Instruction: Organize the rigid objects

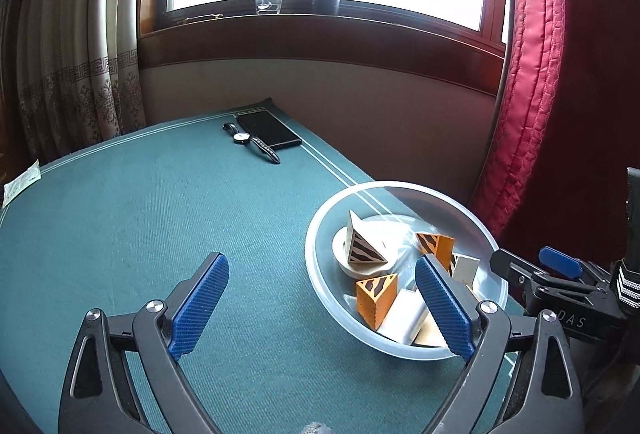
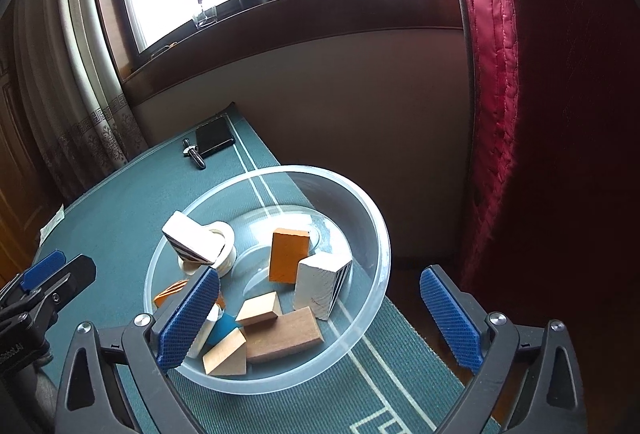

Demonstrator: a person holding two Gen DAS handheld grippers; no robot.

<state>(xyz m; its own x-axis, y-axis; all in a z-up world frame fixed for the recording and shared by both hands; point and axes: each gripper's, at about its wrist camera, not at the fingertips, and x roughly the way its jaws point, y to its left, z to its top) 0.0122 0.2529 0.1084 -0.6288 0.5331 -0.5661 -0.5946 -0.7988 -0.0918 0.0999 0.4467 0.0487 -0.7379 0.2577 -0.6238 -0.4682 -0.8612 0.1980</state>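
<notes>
Clear plastic bowl [image 2: 372, 218] on green worktop [image 1: 140, 226], lower centre of right wrist view, lower right of left wrist view. Contents: orange block [image 2: 288, 254] upright, white block [image 2: 320, 284] with black stripes on one side leaning beside it, three plain wood blocks [image 2: 286, 334] at the near side, a white striped wedge [image 2: 190, 238] resting on a white tape roll [image 2: 226, 250], and an orange striped wedge [image 1: 378, 298].

Left tool [image 1: 320, 308]: jaws spread wide, nothing held; its right pad overlaps the bowl's near rim in frame. Right tool [image 2: 320, 318]: jaws wide apart, empty, straddling the bowl's near edge.

Writing: "DAS" partly legible on the right tool's body, right edge of left wrist view.
</notes>
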